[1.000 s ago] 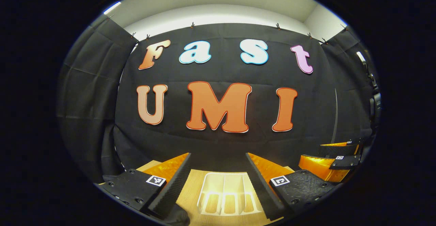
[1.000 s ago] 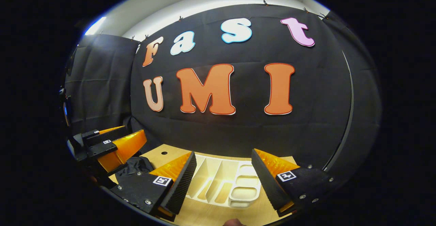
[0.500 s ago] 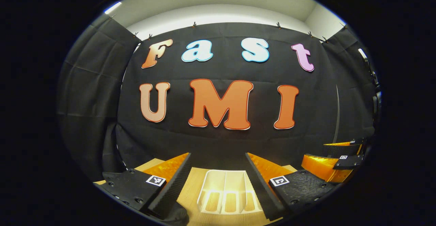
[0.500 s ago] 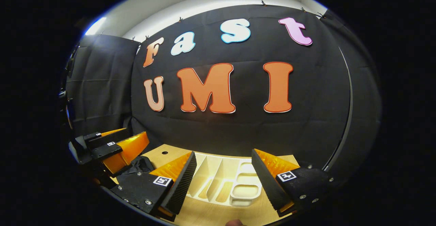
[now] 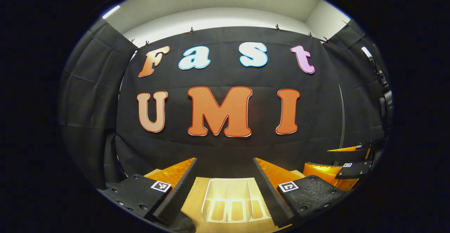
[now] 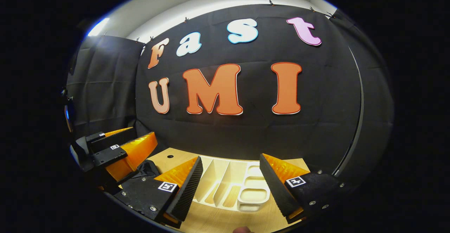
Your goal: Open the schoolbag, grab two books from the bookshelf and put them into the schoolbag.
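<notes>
The left gripper point(image 5: 225, 176) is held above the wooden tabletop point(image 5: 197, 198), its fingers point(image 5: 177, 191) spread apart and grasping nothing. Between them, farther off, stands the cream-white bookshelf point(image 5: 230, 199), a divided rack resting on the tabletop near the back wall. The right gripper point(image 6: 230, 176) is likewise released, fingers point(image 6: 184, 192) wide apart and empty, with the same rack between them. A dark fabric object point(image 6: 146, 169), possibly the schoolbag, lies left of the rack; its identity cannot be confirmed.
</notes>
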`<state>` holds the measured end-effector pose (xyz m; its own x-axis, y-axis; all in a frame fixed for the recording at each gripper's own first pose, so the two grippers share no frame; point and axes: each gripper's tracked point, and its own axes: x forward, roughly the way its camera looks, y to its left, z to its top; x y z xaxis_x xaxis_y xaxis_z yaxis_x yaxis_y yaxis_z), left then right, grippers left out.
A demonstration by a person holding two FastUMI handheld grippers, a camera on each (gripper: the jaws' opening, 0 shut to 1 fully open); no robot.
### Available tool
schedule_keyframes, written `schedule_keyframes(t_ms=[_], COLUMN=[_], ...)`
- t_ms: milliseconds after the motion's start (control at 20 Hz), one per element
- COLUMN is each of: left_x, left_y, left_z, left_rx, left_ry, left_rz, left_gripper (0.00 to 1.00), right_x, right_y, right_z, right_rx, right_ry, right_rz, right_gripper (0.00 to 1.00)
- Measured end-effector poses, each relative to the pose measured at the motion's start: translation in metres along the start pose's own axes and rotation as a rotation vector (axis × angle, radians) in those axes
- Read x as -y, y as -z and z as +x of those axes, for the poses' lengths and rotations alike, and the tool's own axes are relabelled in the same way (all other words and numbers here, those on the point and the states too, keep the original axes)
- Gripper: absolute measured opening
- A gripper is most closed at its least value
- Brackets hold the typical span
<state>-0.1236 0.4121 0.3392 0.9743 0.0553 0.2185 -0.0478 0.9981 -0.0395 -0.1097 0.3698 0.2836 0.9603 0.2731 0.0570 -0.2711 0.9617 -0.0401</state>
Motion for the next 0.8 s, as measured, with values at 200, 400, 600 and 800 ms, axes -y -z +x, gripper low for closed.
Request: schedule_keyframes(t_ms=[200, 400, 600, 800], left_x=[-0.004, -0.004, -0.005, -0.01], left_y=[0.001, 0.0, 0.0, -0.001], left_z=[-0.001, -0.003, -0.004, -0.004], left_rx=[0.0, 0.001, 0.007, 0.01], left_ry=[-0.011, -0.014, -0.013, -0.019], left_rz=[-0.006, 0.005, 0.011, 0.001], left_gripper=[0.95, 0.94, 0.95, 0.95], right_x=[-0.001, -0.005, -0.009, -0.012], right_y=[-0.001, 0.0, 0.001, -0.005], right_z=[0.0, 0.001, 0.003, 0.003], right_rx=[0.006, 0.004, -0.004, 0.01], right_ry=[-0.002, -0.011, -0.024, -0.024], right_rz=[-0.01, -0.017, -0.025, -0.032], right_gripper=[0.96, 0.97, 0.97, 0.96])
